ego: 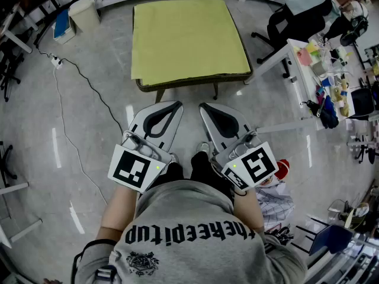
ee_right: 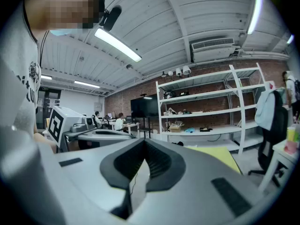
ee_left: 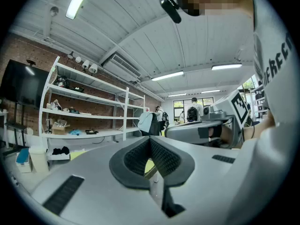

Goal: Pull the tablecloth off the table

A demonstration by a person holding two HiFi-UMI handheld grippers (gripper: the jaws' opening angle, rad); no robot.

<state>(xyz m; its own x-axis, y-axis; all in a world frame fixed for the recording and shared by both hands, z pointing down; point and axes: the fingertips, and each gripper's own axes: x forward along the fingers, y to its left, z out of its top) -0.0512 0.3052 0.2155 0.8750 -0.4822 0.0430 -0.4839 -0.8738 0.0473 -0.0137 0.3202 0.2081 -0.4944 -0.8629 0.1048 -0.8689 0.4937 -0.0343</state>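
1. Yellow tablecloth lies flat on the table and covers its whole top. Its near edge hangs a little over the table's near side.
2. Your left gripper is in front of the table's near side and apart from it. Its tips point toward the left half of the table, and it touches neither the table nor the cloth.
3. The jaws of this gripper are pressed together with nothing between them. Through the hollow behind the pads, the left gripper view shows only a bit of the yellow cloth, far behind.
4. Your right gripper is also in front of the table's near side, toward the right half of the table. It is just beside the left one but does not touch it.
5. Its jaws are closed too, and they hold nothing. In the right gripper view the cloth on the table appears behind the jaws, to their right.
6. On the floor to the left of the table runs a dark cable.
7. Beyond the far left corner of the table stands a white bin.
8. Beyond the far right corner of the table is an office chair, and to the right of the table stands a white desk with many small things on it.
9. White shelves stand behind the far side of the table.
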